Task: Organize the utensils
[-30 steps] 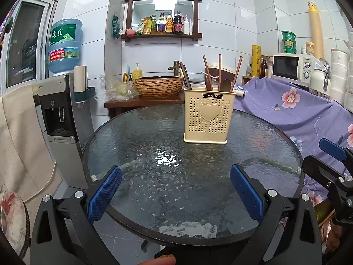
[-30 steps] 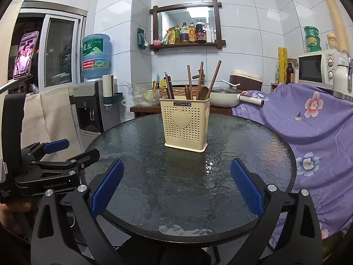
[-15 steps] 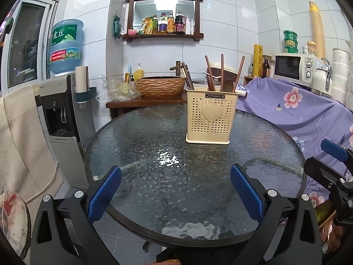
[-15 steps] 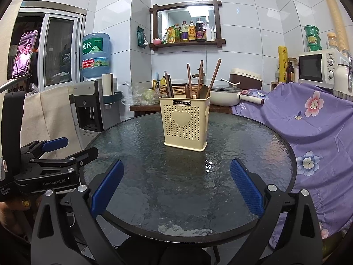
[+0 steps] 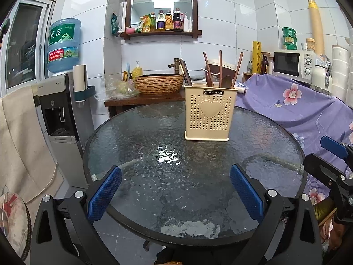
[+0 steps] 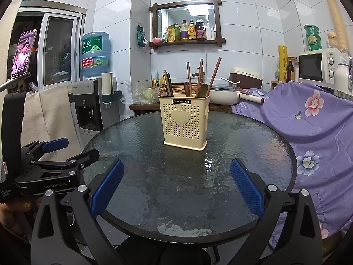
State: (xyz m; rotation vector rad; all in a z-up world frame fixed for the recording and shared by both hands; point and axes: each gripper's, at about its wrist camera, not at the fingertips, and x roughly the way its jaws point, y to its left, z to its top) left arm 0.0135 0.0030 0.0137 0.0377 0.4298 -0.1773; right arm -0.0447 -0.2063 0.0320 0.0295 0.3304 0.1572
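A cream perforated utensil holder (image 5: 209, 112) with a heart on its front stands upright on the round glass table (image 5: 136, 137), past the middle. It also shows in the right wrist view (image 6: 185, 122). Several dark wooden utensils (image 5: 220, 70) stand in it, also seen from the right (image 6: 199, 77). My left gripper (image 5: 175, 191) is open and empty over the near table edge. My right gripper (image 6: 175, 187) is open and empty, beside the left one, over the near edge.
A purple flowered cloth (image 5: 297, 108) covers furniture to the right. A water dispenser (image 5: 59, 110) stands to the left. A wooden side table with a woven bowl (image 5: 159, 84) stands behind the glass table. A white pan (image 6: 225, 97) sits behind the holder.
Both grippers have drawn slightly back and shifted; the holder sits a little further right in the left view. Nothing was taken hold of or let go.
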